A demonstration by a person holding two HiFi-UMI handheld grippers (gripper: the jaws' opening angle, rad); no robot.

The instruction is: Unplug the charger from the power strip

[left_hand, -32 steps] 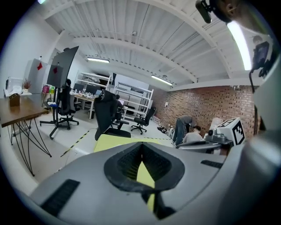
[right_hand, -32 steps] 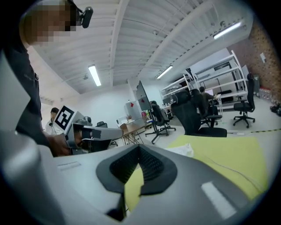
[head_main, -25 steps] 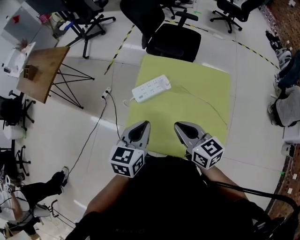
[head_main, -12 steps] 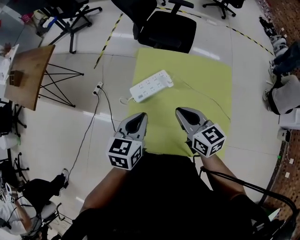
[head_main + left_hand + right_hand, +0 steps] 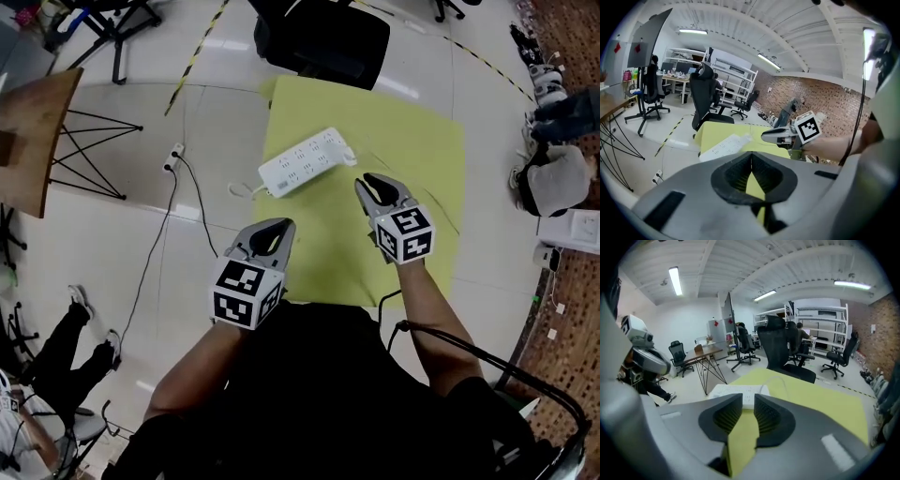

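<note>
Floor on the left carries a brown side table (image 5: 33, 131) on thin black legs and a black cable (image 5: 150, 272) running from a small white plug (image 5: 174, 156). Next comes the left gripper (image 5: 283, 225), held over the near edge of the yellow-green tabletop (image 5: 417, 141). Its jaws are pressed together, with nothing between them.

Beyond it the power strip (image 5: 307, 161) lies near the far left corner of the tabletop. It is a long white bar set slantwise, its right end farther off, with rows of sockets on its top face. A white cord (image 5: 242, 190) leaves its near left end at the left edge. A thin pale wire (image 5: 779, 377) arcs away from its other end. I cannot make out a charger on it.

To the right, the right gripper (image 5: 369, 179) hovers just beside the strip, apart from it. Its jaws are opening, a narrow gap between them and nothing in it. A black chair (image 5: 323, 39) stands at the far edge.
</note>
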